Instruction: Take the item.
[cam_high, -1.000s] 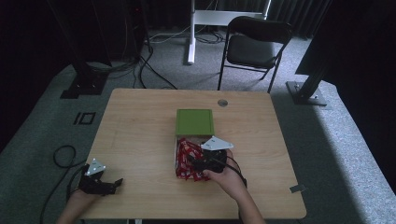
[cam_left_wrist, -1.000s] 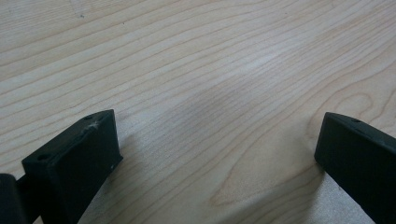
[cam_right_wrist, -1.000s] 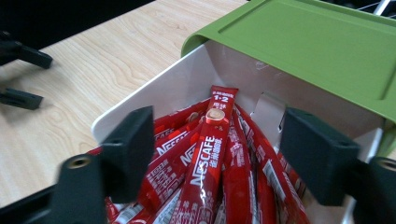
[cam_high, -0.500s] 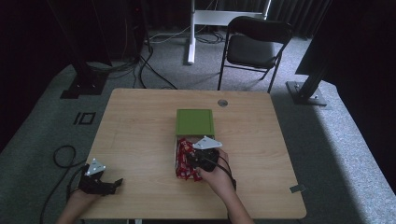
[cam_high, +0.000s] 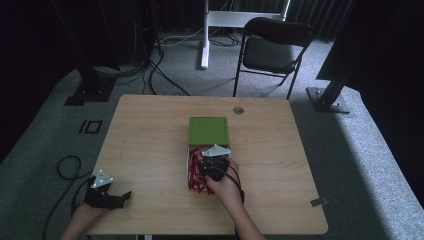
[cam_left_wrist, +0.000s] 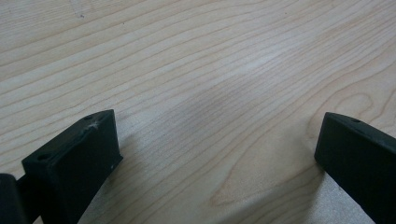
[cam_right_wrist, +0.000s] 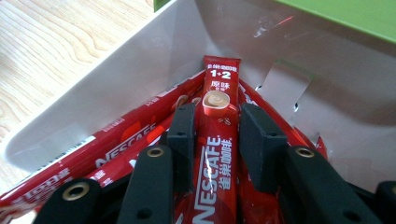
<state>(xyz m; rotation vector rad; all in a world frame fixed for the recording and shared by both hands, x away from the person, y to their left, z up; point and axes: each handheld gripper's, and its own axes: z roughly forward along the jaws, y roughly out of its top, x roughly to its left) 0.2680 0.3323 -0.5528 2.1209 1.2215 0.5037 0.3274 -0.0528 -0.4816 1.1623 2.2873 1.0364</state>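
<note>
Red coffee stick (cam_right_wrist: 215, 140) at frame centre sits between the right gripper (cam_right_wrist: 217, 135) jaws, seemingly clamped but not yet lifted from the box (cam_right_wrist: 116, 79); left gripper (cam_left_wrist: 215, 140) rests apart.

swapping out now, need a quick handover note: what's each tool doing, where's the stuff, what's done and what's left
Right tool: down in the open box, jaws on either side of one red coffee stick; whether they already pinch it is unclear.
Left tool: open, holding nothing, low over bare table at the near left corner.
Things: the box sits mid-table with its green lid folded back; more red sticks lie inside.
Done: box opened, one stick lined up.
Left: probably close on the stick and lift it out.
</note>
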